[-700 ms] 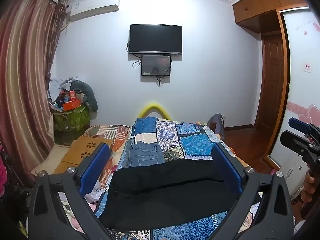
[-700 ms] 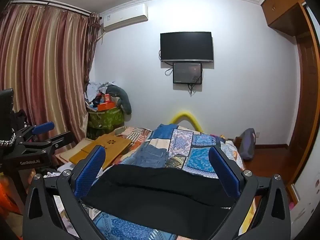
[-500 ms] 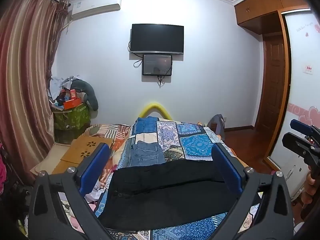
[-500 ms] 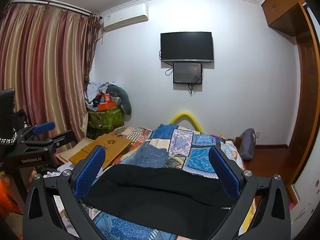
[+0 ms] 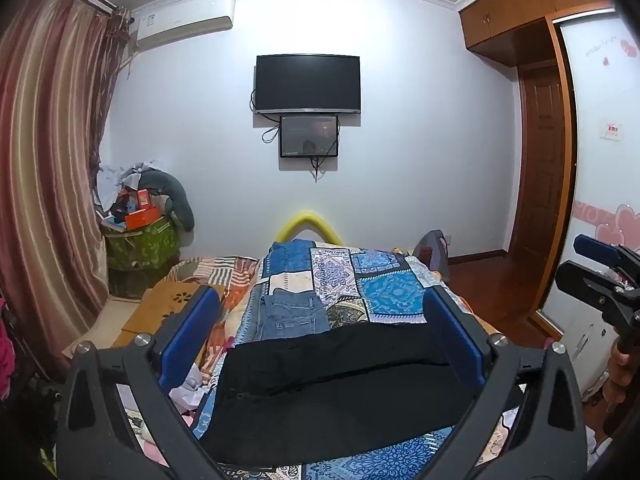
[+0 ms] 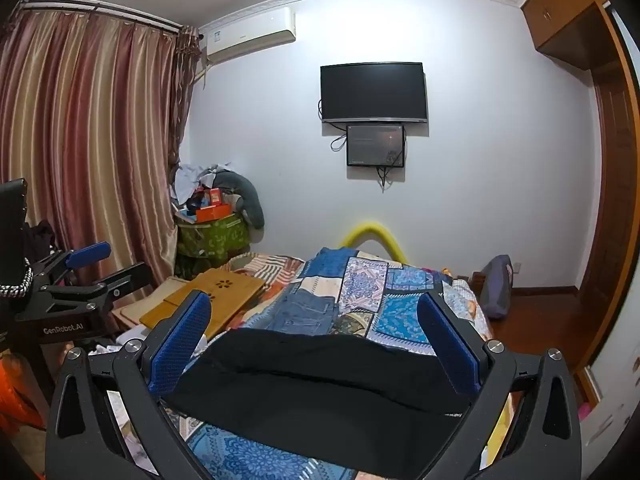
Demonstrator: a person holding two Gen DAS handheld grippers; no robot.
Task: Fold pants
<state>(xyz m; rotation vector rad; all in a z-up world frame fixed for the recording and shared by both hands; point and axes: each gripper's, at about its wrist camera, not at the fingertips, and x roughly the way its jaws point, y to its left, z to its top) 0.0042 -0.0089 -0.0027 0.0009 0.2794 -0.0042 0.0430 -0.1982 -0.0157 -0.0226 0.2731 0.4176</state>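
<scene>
Looking through the left wrist view first, your left claw (image 5: 320,344) hangs with its blue pads spread wide apart and nothing between them. The black pants (image 5: 332,388) lie flat across the near end of the bed (image 5: 380,292), on the patchwork cover, below and just beyond the pads, well apart from them in height as far as you can judge. What looks like the waistband with a button sits at the left near side; the cloth runs off to the right. Expect soft, limp, light fabric that will sag and drag on the cover, so pinch a doubled edge or a corner, waistband or hem, rather than the flat middle. A folded pair of blue jeans (image 5: 290,316) lies just beyond the pants, touching or nearly so; you cannot tell which. Your right claw (image 5: 600,276) shows at the right edge, held off the bed.

Turning to the right wrist view, the right claw (image 6: 316,352) is likewise open wide and empty. The pants (image 6: 320,392) fill the gap below it, their far edge slightly humped, so there is a raised fold you could likely nip. The left claw (image 6: 94,268) sits far left, beside the bed near a wooden lap tray (image 6: 212,300); its jaws appear parted.
</scene>
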